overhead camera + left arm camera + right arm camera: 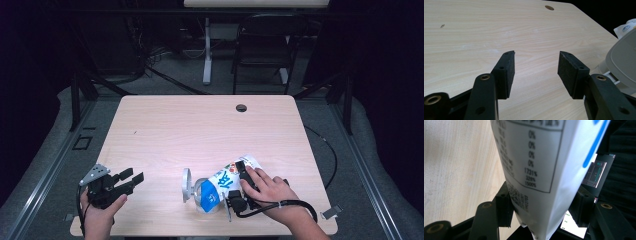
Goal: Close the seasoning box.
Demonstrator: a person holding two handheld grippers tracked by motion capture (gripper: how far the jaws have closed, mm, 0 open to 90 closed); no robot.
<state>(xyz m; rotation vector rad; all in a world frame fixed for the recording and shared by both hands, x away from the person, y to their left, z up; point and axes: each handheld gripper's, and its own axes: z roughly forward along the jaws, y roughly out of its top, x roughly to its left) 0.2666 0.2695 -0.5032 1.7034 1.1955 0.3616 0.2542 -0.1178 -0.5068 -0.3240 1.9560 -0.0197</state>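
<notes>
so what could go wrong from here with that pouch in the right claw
1. The right claw has the white printed pouch between its pads near one thin end, so the tilted pouch could slip or flop.
2. The pouch lies against a clear container with a grey round lid; pulling it may drag or tip that.
3. The left claw sits open and apart, steadying nothing.

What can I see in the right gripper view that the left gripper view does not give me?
Right gripper view: the right hand-held gripper shut on a white pouch, with its printed table of percentages readable. Left gripper view: the left hand-held gripper open with nothing between its jaws, a round hole in the far tabletop, and a grey lid at the right edge. Both share the pale wooden table.
</notes>
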